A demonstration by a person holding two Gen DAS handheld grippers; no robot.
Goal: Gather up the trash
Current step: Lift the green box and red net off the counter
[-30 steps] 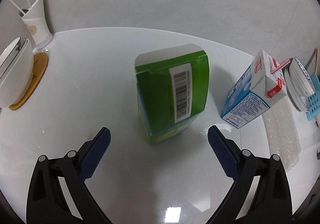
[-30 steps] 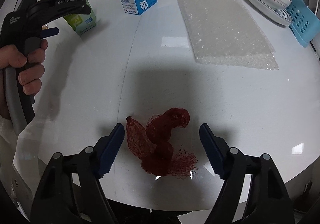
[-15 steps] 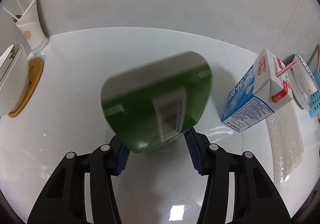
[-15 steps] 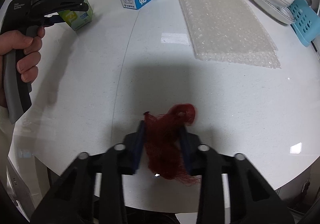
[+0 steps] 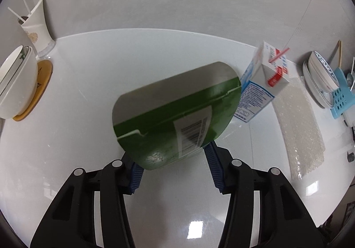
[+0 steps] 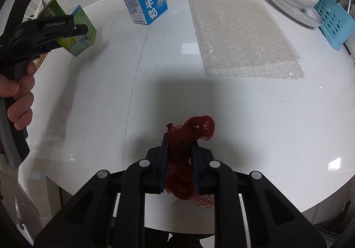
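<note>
My left gripper (image 5: pixel 170 159) is shut on a green cardboard box (image 5: pixel 175 115) with a barcode label, which is tilted and held just off the white table (image 5: pixel 88 70). In the right wrist view the same green box (image 6: pixel 82 24) hangs in that gripper, which a person's hand (image 6: pixel 17 97) holds at the left. My right gripper (image 6: pixel 179 143) is closing, its blue pads pressing a bunched red mesh net (image 6: pixel 197 126) near the table's front edge. A blue-and-white milk carton (image 6: pixel 144 2) with a straw stands upright at the back.
A sheet of bubble wrap (image 6: pixel 239 35) lies at the back right. Behind it are stacked bowls on a plate (image 6: pixel 292 2) and a blue rack (image 6: pixel 332 22). On the far left are white bowls (image 5: pixel 17 84) on a wooden coaster (image 5: pixel 42 84) and a white cup (image 5: pixel 37 30).
Both grippers went from wide open to shut. The left one closed on the green box and raised and tilted it; the right one squeezed the red net into a tight bunch.
</note>
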